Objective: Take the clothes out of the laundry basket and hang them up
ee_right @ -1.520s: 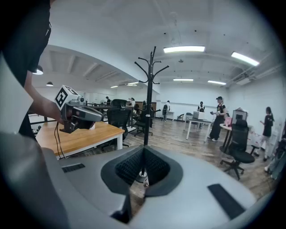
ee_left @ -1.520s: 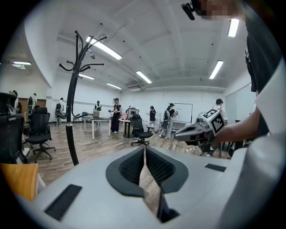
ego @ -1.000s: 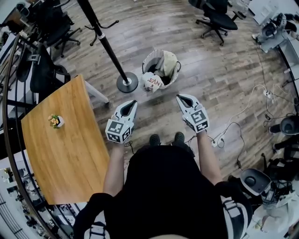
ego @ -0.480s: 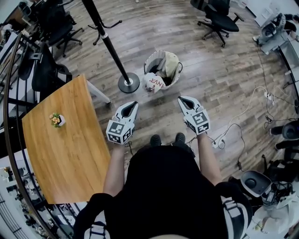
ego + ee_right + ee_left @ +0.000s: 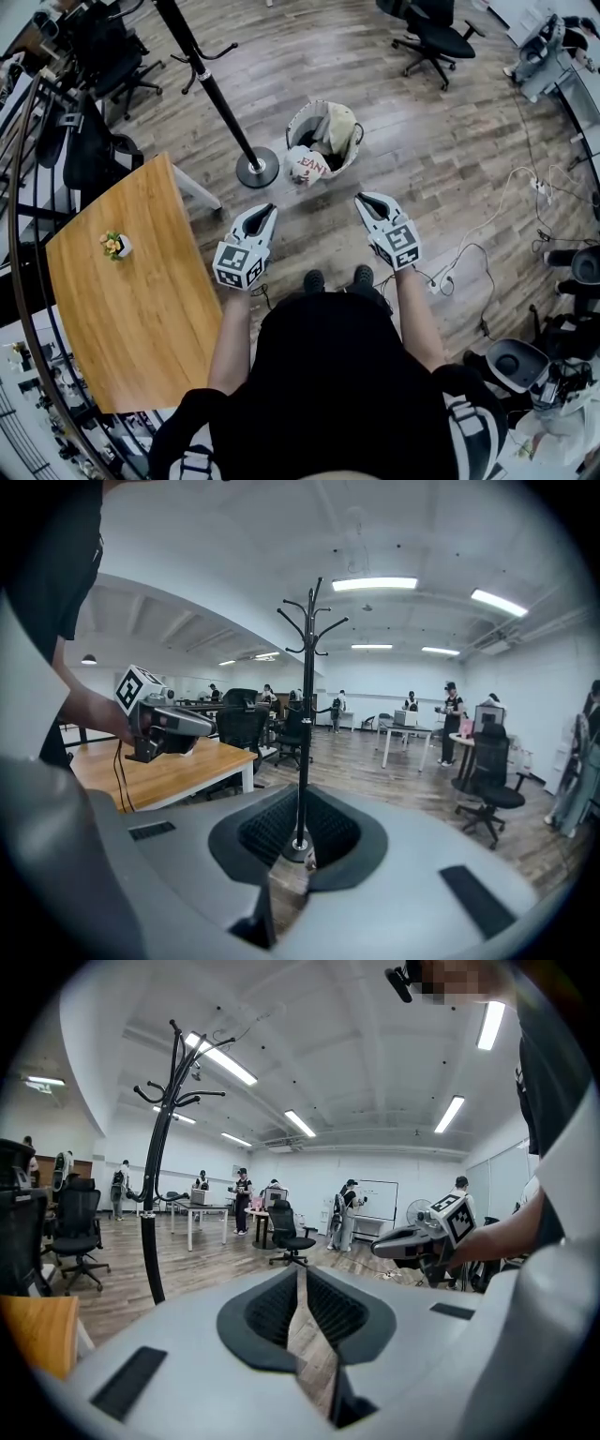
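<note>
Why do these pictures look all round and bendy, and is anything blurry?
Head view: the wide lens bends the wooden table into curves, but it's mostly sharp. Left gripper view: black round border, the coat stand looks bowed, ceiling lights glare. Right gripper view: same border, even lighting.

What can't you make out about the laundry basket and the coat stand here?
Clothes in the laundry basket: head view, piled together and too small to count.
Coat stand top: head view, cut off by the upper edge.
Print on the white garment: head view, creased, partly hidden.
</note>
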The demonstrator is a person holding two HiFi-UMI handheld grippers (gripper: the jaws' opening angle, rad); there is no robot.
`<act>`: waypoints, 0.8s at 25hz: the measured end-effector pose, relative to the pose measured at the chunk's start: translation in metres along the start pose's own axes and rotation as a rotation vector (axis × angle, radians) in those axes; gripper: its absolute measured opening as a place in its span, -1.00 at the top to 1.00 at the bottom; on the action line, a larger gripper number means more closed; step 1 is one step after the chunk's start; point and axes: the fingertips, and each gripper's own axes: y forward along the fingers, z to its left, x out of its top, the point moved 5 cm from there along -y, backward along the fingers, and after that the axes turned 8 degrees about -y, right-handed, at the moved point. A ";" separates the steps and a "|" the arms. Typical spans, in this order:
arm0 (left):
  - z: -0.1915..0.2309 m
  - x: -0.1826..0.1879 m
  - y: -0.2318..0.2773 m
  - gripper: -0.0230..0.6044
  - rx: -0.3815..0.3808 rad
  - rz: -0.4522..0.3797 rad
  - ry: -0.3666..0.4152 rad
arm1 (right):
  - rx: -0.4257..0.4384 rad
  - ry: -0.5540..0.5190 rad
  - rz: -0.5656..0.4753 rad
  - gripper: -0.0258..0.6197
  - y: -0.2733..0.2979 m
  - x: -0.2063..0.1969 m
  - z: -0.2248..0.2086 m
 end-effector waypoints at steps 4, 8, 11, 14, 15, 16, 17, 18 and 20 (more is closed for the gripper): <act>-0.001 0.005 0.000 0.82 -0.003 -0.015 0.005 | -0.010 0.000 -0.011 0.71 -0.002 0.001 -0.003; 0.000 0.008 0.001 0.61 0.004 -0.023 0.008 | -0.015 0.004 -0.019 0.49 -0.002 0.003 -0.004; 0.000 0.007 0.001 0.55 0.004 -0.019 0.009 | -0.023 0.001 -0.016 0.42 -0.002 0.001 -0.005; 0.000 0.006 0.000 0.50 0.009 -0.020 0.010 | -0.026 0.001 -0.017 0.31 -0.003 0.002 -0.003; 0.000 0.005 -0.001 0.47 0.011 -0.019 0.010 | -0.027 0.001 -0.015 0.29 -0.003 0.001 -0.003; -0.001 0.004 -0.001 0.44 0.013 -0.017 0.010 | -0.030 0.001 -0.013 0.25 -0.004 0.000 -0.003; -0.001 0.003 -0.001 0.41 0.014 -0.016 0.009 | -0.033 0.002 -0.011 0.20 -0.004 -0.001 -0.003; -0.001 0.002 -0.001 0.38 0.015 -0.015 0.009 | -0.037 0.003 -0.009 0.16 -0.005 -0.001 -0.004; -0.001 0.001 -0.001 0.34 0.015 -0.015 0.005 | -0.040 0.005 -0.007 0.09 -0.005 -0.002 -0.004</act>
